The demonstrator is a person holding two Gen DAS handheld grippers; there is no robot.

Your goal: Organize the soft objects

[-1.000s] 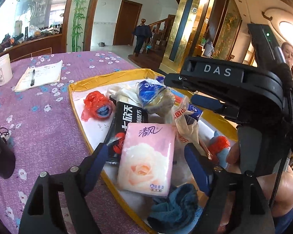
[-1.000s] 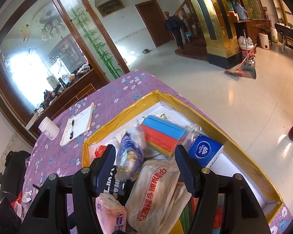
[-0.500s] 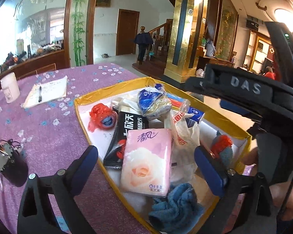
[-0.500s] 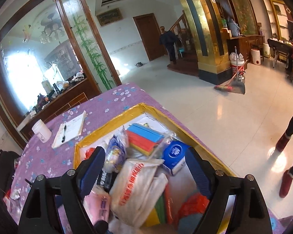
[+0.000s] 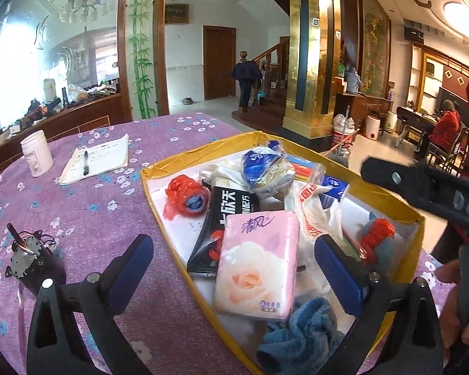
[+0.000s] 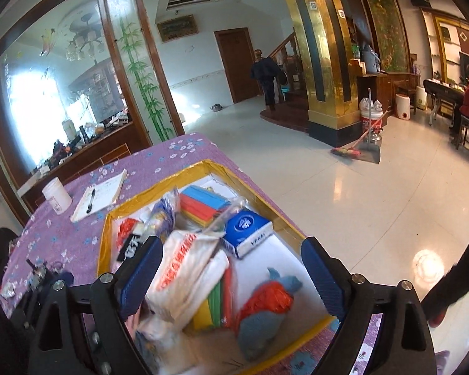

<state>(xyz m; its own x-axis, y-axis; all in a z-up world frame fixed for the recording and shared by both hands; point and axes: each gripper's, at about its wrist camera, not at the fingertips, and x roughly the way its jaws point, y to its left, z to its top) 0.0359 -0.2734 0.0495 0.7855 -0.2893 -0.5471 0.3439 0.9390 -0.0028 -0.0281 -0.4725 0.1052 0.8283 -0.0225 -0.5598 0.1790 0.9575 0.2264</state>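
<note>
Both our left gripper (image 5: 233,270) and right gripper (image 6: 231,276) opening, empty; pink rose-printed tissue pack (image 5: 258,265) at twelve o'clock: we should centre before closing.

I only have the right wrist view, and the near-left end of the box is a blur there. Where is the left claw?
Observer: The left claw points at that end of the yellow box. Its jaws are opening and grip nothing.
Operator: What lies in front of it?
Observer: A pink tissue pack with a rose print lies flat, partly over a black sachet.
Operator: Anything nearer than the pack?
Observer: A crumpled blue cloth sits in the near corner, at the pack's near end.
</note>
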